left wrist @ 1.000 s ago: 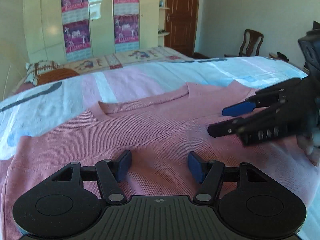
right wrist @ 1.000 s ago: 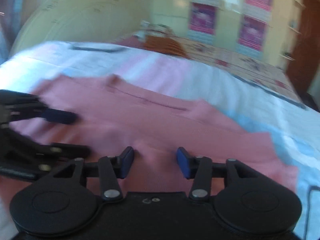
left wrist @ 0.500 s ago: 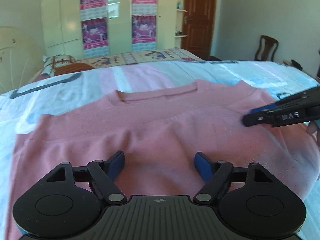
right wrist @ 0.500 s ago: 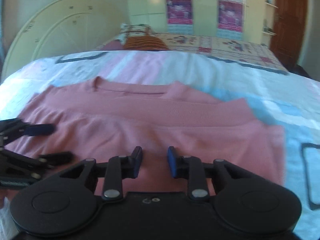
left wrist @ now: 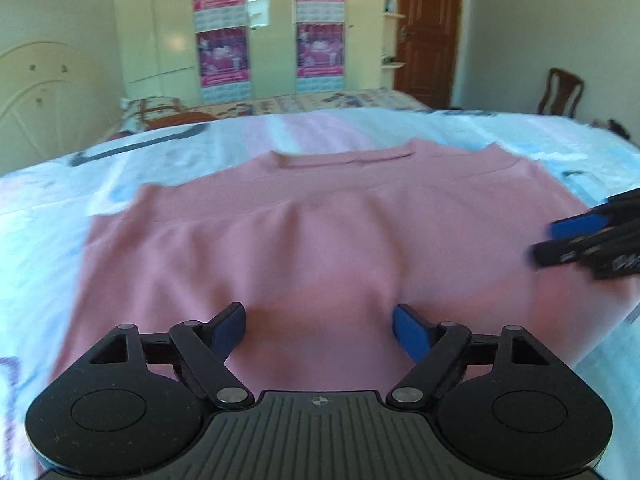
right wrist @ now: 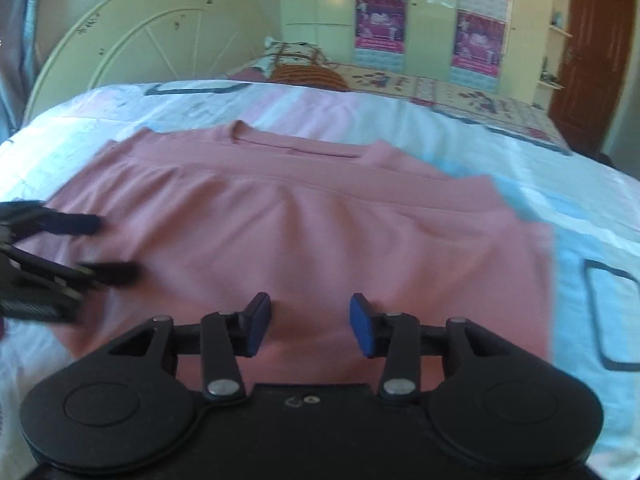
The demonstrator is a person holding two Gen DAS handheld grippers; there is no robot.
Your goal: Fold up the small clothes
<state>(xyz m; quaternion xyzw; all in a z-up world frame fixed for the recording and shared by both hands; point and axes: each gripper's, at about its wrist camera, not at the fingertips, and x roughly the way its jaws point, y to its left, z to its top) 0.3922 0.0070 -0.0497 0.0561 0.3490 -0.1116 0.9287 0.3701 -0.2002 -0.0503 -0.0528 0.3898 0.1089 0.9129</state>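
Note:
A pink knit top (left wrist: pixel 320 232) lies on the bed, folded across so its hem edge sits just below the neckline; it also shows in the right wrist view (right wrist: pixel 320 232). My left gripper (left wrist: pixel 319 330) is open and empty, just above the near edge of the cloth. My right gripper (right wrist: pixel 310 328) is open and empty over the near edge too. The right gripper shows at the right edge of the left wrist view (left wrist: pixel 560 240). The left gripper shows at the left edge of the right wrist view (right wrist: pixel 104 246).
The bed sheet (left wrist: pixel 60 200) is pale blue and pink with dark printed outlines. A pillow (right wrist: pixel 304 68) and a white headboard (right wrist: pixel 120 40) lie beyond. A wardrobe with posters (left wrist: pixel 264 28), a brown door (left wrist: pixel 428 28) and a chair (left wrist: pixel 564 88) stand behind.
Both grippers have drawn back toward the near edge of the top and moved apart. The right gripper narrowed half a second ago and has opened wider since. The left gripper has opened a little more.

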